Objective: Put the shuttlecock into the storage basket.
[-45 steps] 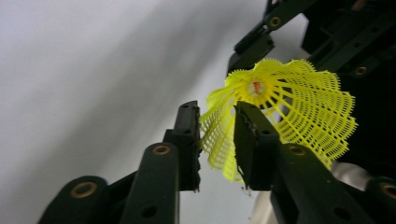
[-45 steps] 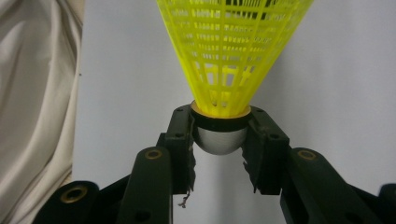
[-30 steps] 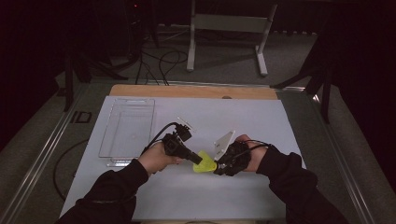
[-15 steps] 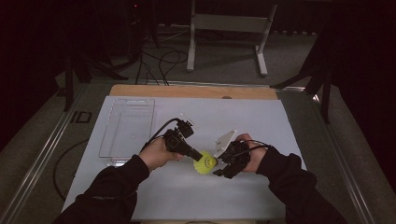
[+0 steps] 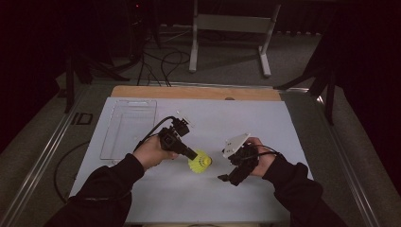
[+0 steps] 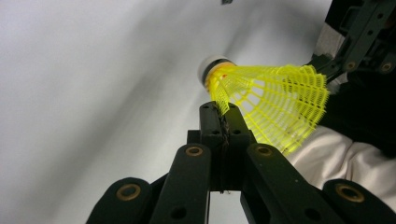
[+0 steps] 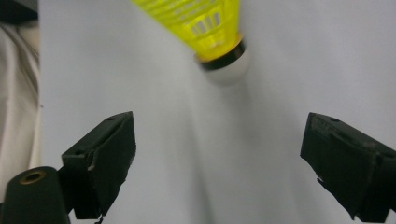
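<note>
White sheeting covers the tabletop (image 5: 156,198), with dark floor and a metal stand's legs beyond its far edge. At far left we note a clear plastic tray (image 5: 127,127), lying flat and well apart from the work. Moving right, the left gripper (image 5: 191,154) has its jaws pressed together on the skirt edge of a yellow shuttlecock (image 5: 200,161); in the left gripper view the mesh (image 6: 271,102) is pinched between the closed jaws and the white cork tip points away, toward the sheeting. We judge this edge grip keeps the cork end free for a hand-over or a set-down. The shuttlecock sits near the tabletop's centre, between the two hands; whether it touches the surface we cannot tell from the high view. Further right, the right gripper (image 5: 226,178) has just been opening its jaws; they stand wide, nothing between them, the shuttlecock (image 7: 205,32) just ahead of them. We read this as a release, the left hand now carrying it alone.
</note>
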{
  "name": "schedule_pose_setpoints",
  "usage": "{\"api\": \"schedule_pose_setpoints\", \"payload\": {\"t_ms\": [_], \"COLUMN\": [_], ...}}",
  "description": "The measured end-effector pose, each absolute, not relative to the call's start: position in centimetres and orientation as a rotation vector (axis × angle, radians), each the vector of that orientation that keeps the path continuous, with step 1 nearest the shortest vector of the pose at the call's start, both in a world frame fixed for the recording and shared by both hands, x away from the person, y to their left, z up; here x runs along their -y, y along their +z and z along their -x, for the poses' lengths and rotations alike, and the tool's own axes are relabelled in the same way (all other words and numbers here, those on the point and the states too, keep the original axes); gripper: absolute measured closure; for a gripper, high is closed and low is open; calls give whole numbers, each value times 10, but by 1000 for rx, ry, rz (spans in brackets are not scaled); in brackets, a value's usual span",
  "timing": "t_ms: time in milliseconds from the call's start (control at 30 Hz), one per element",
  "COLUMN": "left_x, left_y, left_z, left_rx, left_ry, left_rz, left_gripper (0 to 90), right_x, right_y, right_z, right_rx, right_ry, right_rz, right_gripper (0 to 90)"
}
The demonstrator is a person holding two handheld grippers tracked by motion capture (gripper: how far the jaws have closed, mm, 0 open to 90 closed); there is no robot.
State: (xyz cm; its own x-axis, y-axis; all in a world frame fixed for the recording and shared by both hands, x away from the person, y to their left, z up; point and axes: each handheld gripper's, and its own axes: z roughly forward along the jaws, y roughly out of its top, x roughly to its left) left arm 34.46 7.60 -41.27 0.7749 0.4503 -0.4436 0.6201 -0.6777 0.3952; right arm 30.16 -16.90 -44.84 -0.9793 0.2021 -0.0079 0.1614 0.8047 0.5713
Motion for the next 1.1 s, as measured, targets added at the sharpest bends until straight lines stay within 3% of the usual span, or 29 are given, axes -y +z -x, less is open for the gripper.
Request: {"api": "schedule_pose_setpoints", "payload": {"t_ms": [733,1100], "left_x": [-141,-192], "left_y": [-382,-368], "left_z": [-346,-352], "left_rx": [-921,-1049], "left_ry": [-333,-284], "left_rz": [-2453,-2404], "left_gripper": [900,900], "right_x": [230,260], "right_y": [-480,-495], "right_z": [-273,-270], "right_rx": [-2721,-2644], "right_ry": [1277,1343], "right_rz": [-506,-674], "right_gripper": [103,103]}}
